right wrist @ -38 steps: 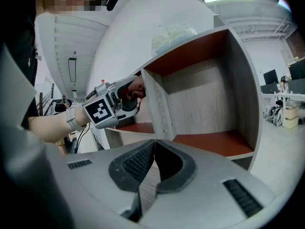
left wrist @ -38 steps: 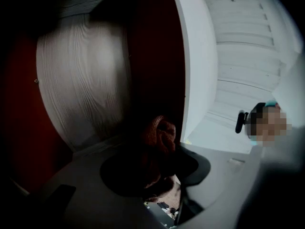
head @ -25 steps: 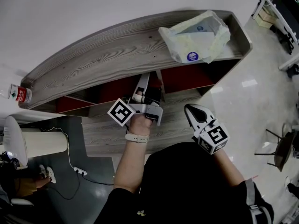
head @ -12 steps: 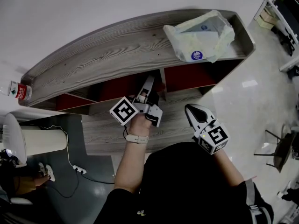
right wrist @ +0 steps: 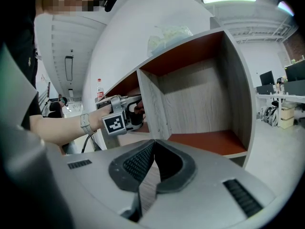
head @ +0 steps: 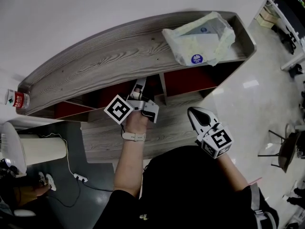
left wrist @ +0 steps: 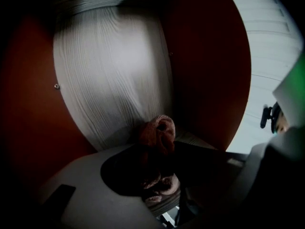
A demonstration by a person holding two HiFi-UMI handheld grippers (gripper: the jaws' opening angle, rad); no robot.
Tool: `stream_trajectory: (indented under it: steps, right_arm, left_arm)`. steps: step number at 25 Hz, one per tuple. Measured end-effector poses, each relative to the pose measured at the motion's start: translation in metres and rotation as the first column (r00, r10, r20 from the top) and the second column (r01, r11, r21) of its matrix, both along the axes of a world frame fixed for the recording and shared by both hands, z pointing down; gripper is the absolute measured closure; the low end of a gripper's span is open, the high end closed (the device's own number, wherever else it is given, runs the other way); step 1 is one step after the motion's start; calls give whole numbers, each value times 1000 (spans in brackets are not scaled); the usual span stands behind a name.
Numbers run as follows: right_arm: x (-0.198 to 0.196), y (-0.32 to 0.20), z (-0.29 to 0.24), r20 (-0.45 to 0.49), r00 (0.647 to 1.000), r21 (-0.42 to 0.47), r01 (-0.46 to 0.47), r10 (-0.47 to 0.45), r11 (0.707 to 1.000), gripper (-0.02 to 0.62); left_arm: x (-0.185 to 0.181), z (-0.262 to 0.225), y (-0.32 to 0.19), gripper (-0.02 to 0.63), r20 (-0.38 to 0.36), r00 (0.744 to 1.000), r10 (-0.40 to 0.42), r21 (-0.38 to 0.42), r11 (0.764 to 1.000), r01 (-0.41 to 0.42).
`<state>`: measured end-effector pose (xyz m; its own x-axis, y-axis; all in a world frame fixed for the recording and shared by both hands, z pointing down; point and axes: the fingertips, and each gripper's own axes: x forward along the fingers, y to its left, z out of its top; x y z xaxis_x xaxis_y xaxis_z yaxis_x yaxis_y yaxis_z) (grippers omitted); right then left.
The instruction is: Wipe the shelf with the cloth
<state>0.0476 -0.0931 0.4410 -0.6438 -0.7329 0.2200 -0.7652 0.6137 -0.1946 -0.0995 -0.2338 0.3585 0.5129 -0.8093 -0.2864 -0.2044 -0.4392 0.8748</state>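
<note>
The grey wood-grain shelf (head: 105,56) has red-lined compartments under its top board. My left gripper (head: 137,88) reaches into the compartment left of the upright divider (head: 163,87). It is shut on a bunched brown cloth (left wrist: 158,128). The cloth presses toward the compartment's grey back panel (left wrist: 109,66), red walls on both sides. In the right gripper view the left gripper (right wrist: 125,113) sits at that compartment's mouth. My right gripper (head: 194,112) hangs shut and empty in front of the shelf; in its own view the right gripper (right wrist: 153,141) faces the right compartment (right wrist: 200,104).
A pale plastic bag (head: 200,39) with packs inside lies on the shelf top at the right. A bottle (head: 16,99) stands at the top's left end. A white round object (head: 13,147) and a power strip (head: 77,177) with cable are on the floor at left.
My left gripper, with the cloth, has slid left inside the compartment, away from the divider. The right gripper has stayed where it was.
</note>
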Motion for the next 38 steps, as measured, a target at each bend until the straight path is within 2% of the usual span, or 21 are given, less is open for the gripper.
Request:
stream_trajectory:
  steps: [8, 11, 14, 19, 24, 27, 29, 32, 35, 38]
  right_arm:
    - [6, -7, -1, -8, 999, 0, -31, 31, 1000, 598]
    - [3, -9, 1, -14, 1000, 1, -23, 23, 1000, 598]
    - [-3, -12, 0, -13, 1000, -5, -11, 11, 1000, 598]
    - [-24, -14, 6, -16, 999, -16, 46, -46, 999, 598]
    - [-65, -19, -3, -10, 990, 1, 138, -138, 990, 598]
    - [-93, -15, -11, -17, 977, 22, 212, -212, 977, 598]
    - [-107, -10, -13, -17, 968, 35, 249, -249, 968, 598]
    - [-119, 0, -8, -32, 955, 16, 296, -295, 955, 598]
    - [-113, 0, 1, -31, 959, 0, 281, -281, 960, 598]
    - [-104, -6, 2, -22, 968, -25, 248, -248, 969, 598]
  left_arm:
    - [-10, -14, -22, 443, 19, 999, -35, 36, 999, 34]
    - [-18, -16, -25, 443, 79, 995, -53, 47, 998, 49]
    - [-39, -16, -24, 443, 139, 983, -123, 54, 992, 116]
    - [-94, -24, -18, 443, 153, 949, -275, 66, 961, 268]
    - [-152, -22, -8, 443, 111, 920, -376, 43, 927, 373]
    - [-179, -13, -3, 443, 165, 885, -435, 41, 900, 435]
    - [-190, -6, 0, 443, 168, 873, -458, 25, 887, 460]
    - [-197, 2, -1, 443, 126, 874, -469, -4, 881, 473]
    - [-204, 18, -2, 443, 163, 853, -495, -34, 861, 507]
    - [-195, 18, -7, 443, 139, 864, -484, -32, 870, 492]
